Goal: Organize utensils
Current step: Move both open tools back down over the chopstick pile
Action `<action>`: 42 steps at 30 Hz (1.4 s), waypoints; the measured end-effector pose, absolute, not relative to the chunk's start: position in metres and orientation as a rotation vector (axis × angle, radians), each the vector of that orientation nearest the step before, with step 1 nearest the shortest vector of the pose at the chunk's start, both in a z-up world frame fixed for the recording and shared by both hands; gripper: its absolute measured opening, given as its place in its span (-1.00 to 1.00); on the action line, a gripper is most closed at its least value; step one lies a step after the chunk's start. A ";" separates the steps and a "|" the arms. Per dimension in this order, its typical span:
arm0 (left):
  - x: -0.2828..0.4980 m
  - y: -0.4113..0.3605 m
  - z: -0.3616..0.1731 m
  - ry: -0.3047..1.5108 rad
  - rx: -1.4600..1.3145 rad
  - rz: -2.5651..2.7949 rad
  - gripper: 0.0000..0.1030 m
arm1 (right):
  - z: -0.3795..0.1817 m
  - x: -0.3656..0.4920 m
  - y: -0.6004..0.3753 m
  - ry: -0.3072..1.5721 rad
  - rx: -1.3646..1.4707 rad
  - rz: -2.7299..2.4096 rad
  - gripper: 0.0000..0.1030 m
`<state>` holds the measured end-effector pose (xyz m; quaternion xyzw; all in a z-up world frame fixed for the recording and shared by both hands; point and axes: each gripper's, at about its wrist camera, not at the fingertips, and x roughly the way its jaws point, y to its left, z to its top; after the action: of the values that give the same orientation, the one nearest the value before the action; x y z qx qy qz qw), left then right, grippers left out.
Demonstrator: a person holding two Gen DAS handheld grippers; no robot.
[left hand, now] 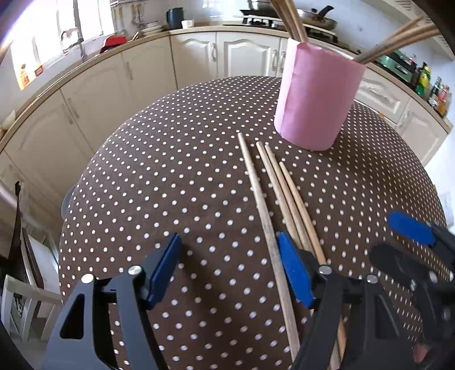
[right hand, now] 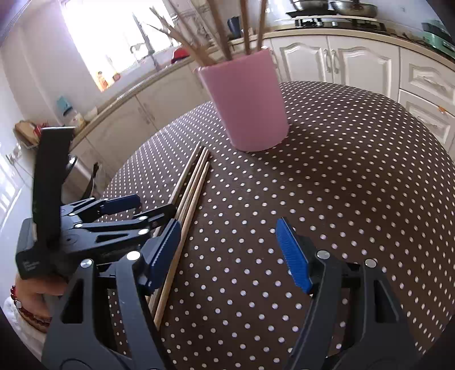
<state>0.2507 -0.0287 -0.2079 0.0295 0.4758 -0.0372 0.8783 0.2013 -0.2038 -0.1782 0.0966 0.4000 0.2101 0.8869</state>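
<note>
Several wooden chopsticks (left hand: 273, 193) lie side by side on the brown polka-dot table (left hand: 170, 185), pointing at a pink cylindrical holder (left hand: 315, 96) that has more chopsticks standing in it. My left gripper (left hand: 230, 270) is open low over the table; one chopstick lies between its fingers and the others run under its right finger (left hand: 295, 273). My right gripper (right hand: 230, 253) is open and empty, just right of the chopsticks (right hand: 193, 187), with the holder (right hand: 247, 99) ahead. The left gripper also shows in the right wrist view (right hand: 139, 207).
White kitchen cabinets (left hand: 199, 59) and a counter curve behind the table. A stove with pans (left hand: 310, 17) and bottles (left hand: 432, 88) stand on the counter. The right gripper's blue finger (left hand: 412, 227) shows at the right in the left wrist view.
</note>
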 end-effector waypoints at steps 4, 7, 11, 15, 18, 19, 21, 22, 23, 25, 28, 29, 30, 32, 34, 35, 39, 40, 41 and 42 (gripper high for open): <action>0.241 -0.017 -0.206 1.000 0.059 -0.100 0.26 | -0.178 0.212 -0.187 0.856 0.157 0.458 0.34; 0.233 -0.006 -0.206 1.003 0.036 -0.125 0.26 | -0.179 0.222 -0.171 0.882 0.126 0.474 0.13; 0.224 0.009 -0.206 0.995 0.004 -0.157 0.26 | -0.181 0.228 -0.153 0.900 0.052 0.454 -0.12; 0.223 0.015 -0.206 0.989 -0.024 -0.169 0.26 | -0.181 0.233 -0.143 0.909 0.007 0.437 -0.29; 0.222 0.015 -0.207 0.987 -0.015 -0.160 0.26 | -0.180 0.237 -0.134 0.919 -0.025 0.436 -0.30; 0.225 0.011 -0.207 0.987 -0.012 -0.156 0.26 | -0.180 0.240 -0.131 0.924 -0.035 0.435 -0.30; 0.227 0.010 -0.206 0.991 -0.009 -0.151 0.26 | -0.180 0.244 -0.126 0.929 -0.034 0.428 -0.30; 0.230 0.010 -0.206 0.993 -0.008 -0.150 0.26 | -0.180 0.246 -0.124 0.932 -0.034 0.428 -0.30; 0.231 0.010 -0.206 0.995 -0.011 -0.149 0.26 | -0.180 0.247 -0.121 0.936 -0.046 0.427 -0.30; 0.233 0.010 -0.206 0.997 -0.016 -0.147 0.26 | -0.182 0.247 -0.118 0.934 -0.062 0.426 -0.30; 0.241 0.007 -0.205 1.002 -0.012 -0.139 0.26 | -0.181 0.256 -0.117 0.949 -0.074 0.434 -0.36; 0.244 0.007 -0.204 1.005 -0.014 -0.135 0.26 | -0.180 0.259 -0.117 0.953 -0.075 0.435 -0.39; 0.249 0.005 -0.203 1.008 -0.021 -0.137 0.26 | -0.179 0.261 -0.118 0.960 -0.076 0.438 -0.43; 0.257 0.003 -0.202 1.013 -0.030 -0.152 0.26 | -0.175 0.266 -0.121 0.974 -0.082 0.438 -0.45; 0.268 -0.001 -0.199 1.017 -0.025 -0.152 0.23 | -0.174 0.273 -0.121 0.992 -0.078 0.434 -0.45; 0.273 -0.002 -0.199 1.020 -0.022 -0.142 0.21 | -0.174 0.280 -0.121 1.002 -0.073 0.426 -0.45; 0.302 -0.003 -0.200 1.040 -0.027 -0.129 -0.04 | -0.171 0.294 -0.114 1.031 -0.087 0.430 -0.45; 0.307 -0.005 -0.200 1.043 -0.015 -0.121 -0.13 | -0.170 0.299 -0.111 1.038 -0.089 0.434 -0.45; 0.312 -0.007 -0.199 1.045 -0.002 -0.111 -0.19 | -0.170 0.302 -0.110 1.042 -0.090 0.437 -0.45; 0.314 -0.008 -0.199 1.046 0.007 -0.109 -0.32 | -0.170 0.304 -0.108 1.044 -0.091 0.440 -0.45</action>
<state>0.3141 -0.0084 -0.1995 0.0032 0.4993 -0.0518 0.8649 0.3038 -0.1085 -0.1702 -0.0431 0.4942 0.2081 0.8430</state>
